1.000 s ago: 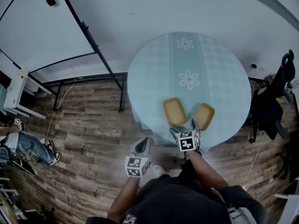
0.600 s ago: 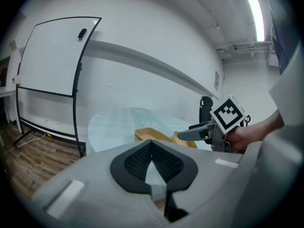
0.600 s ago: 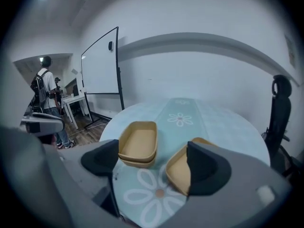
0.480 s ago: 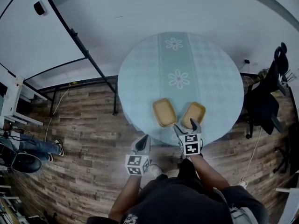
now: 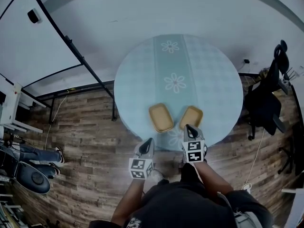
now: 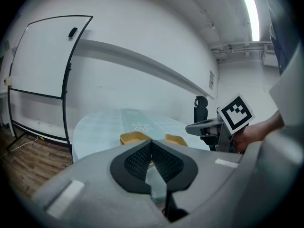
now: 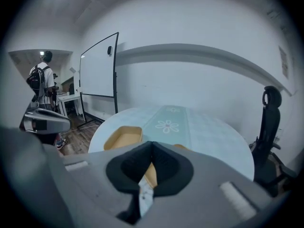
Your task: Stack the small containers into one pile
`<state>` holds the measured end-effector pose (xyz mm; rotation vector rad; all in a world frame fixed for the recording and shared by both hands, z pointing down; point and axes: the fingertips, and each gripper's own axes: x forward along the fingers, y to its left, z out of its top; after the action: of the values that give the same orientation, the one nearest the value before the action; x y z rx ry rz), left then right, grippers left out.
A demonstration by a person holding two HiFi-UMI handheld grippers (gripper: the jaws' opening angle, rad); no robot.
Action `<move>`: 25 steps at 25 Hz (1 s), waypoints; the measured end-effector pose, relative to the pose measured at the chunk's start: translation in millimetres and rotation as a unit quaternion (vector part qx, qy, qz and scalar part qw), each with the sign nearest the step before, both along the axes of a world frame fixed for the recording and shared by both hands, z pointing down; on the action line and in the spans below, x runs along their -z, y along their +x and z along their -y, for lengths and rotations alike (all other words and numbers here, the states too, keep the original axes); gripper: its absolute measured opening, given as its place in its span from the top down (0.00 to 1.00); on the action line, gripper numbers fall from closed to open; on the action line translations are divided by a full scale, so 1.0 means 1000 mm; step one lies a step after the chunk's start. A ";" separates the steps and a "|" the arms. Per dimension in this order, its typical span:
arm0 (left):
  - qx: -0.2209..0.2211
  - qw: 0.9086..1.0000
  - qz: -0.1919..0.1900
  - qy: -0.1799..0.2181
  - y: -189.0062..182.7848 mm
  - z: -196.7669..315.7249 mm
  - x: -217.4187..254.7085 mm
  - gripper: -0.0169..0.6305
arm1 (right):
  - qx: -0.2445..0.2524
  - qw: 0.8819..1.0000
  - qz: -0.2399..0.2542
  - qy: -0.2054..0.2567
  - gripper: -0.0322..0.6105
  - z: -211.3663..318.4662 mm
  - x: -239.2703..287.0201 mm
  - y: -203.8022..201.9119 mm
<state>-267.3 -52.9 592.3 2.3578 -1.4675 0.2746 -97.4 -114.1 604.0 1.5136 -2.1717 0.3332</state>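
On the round desk (image 5: 209, 80), near its front edge: two small tan containers, left container (image 5: 161, 117) and right container (image 5: 191, 117), side by side, apart, both upright & empty. No pile yet, so by my reading the whole stacking is left: one lift, one nesting. Left claw (image 5: 147, 143): pads pressed together, holding nothing, off the desk over the wood floor. Right claw (image 5: 189, 128): just closed, pads together, nothing btwn them, tip by the right container's near rim; contact can't be told.
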 end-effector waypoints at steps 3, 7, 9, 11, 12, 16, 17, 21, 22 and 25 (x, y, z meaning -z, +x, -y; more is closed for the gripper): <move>-0.006 1.000 0.003 0.003 0.008 0.004 0.004 0.98 | 0.011 1.000 0.009 0.001 0.95 0.000 0.009 0.001; -0.020 1.000 0.009 0.011 0.020 0.015 0.012 0.98 | 0.021 0.999 0.027 -0.003 0.95 0.004 0.016 0.003; -0.027 0.999 0.012 0.015 0.028 0.020 0.016 0.98 | 0.022 0.999 0.033 -0.005 0.95 0.006 0.018 0.007; -0.034 0.999 0.014 0.018 0.038 0.023 0.019 0.98 | 0.020 0.999 0.036 -0.008 0.95 0.007 0.018 0.014; -0.037 0.999 0.015 0.018 0.044 0.024 0.019 0.98 | 0.019 0.999 0.038 -0.009 0.95 0.007 0.017 0.018; -0.052 0.998 0.020 0.015 0.066 0.029 0.014 0.98 | 0.011 0.999 0.042 -0.013 0.95 0.011 0.013 0.036; -0.055 0.998 0.021 0.014 0.072 0.029 0.012 0.98 | 0.008 0.999 0.043 -0.014 0.95 0.012 0.012 0.041; -0.065 0.997 0.026 0.009 0.092 0.027 0.005 0.98 | -0.001 0.999 0.042 -0.019 0.95 0.011 0.005 0.059; -0.067 0.997 0.029 0.007 0.098 0.027 0.003 0.98 | -0.004 0.999 0.042 -0.021 0.95 0.011 0.003 0.064; -0.073 0.997 0.036 0.007 0.111 0.027 -0.005 0.98 | -0.011 0.999 0.042 -0.024 0.95 0.008 -0.002 0.076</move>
<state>-156.6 -79.6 596.8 2.4956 -1.3343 0.3912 -21.0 -122.3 606.4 1.5233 -2.1961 0.4615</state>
